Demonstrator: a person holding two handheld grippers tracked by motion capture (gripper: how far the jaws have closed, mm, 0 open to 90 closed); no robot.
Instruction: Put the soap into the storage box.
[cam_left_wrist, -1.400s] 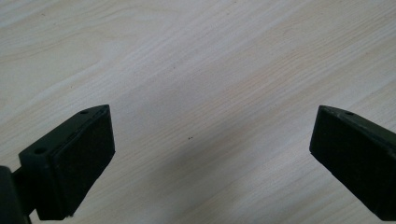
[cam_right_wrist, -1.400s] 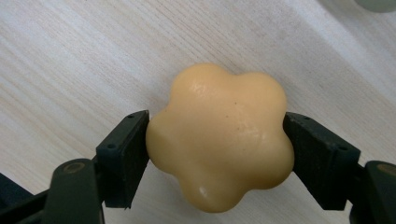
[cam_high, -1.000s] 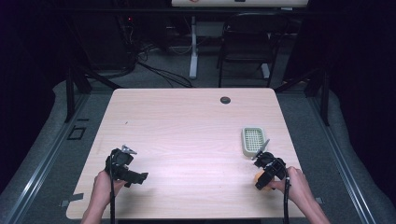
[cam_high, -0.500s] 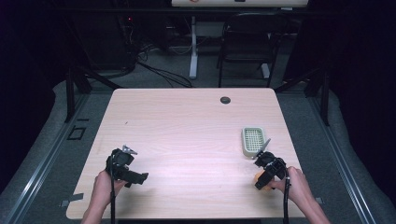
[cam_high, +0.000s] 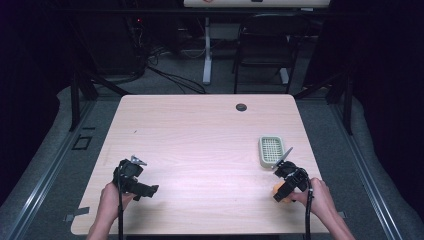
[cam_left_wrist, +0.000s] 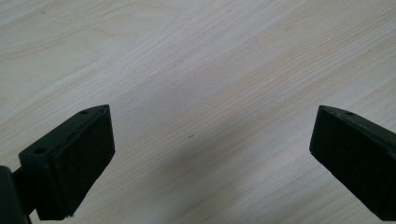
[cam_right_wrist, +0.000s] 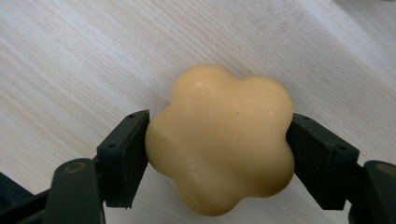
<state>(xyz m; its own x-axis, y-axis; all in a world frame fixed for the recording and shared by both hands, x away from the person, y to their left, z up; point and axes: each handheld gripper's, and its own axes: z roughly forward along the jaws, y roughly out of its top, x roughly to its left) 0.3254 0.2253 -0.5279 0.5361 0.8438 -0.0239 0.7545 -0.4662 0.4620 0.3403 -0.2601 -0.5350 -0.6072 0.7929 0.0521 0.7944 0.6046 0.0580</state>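
Two hand-held grippers: right (cam_right_wrist: 219, 154) clamps yellow flower-shaped soap (cam_right_wrist: 222, 140); left (cam_left_wrist: 210, 154) wide, empty.

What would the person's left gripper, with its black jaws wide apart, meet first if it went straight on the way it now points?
The left gripper points down at the pale wood-grain table, with nothing between its open jaws. It would probably meet the bare tabletop first, though how near is unclear.

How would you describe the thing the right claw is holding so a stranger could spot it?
Start at the pale wooden table and go to its near right corner. There the right claw clamps a smooth, yellow-orange, flower-shaped soap bar. The neighbouring pale green slotted tray is rectangular.
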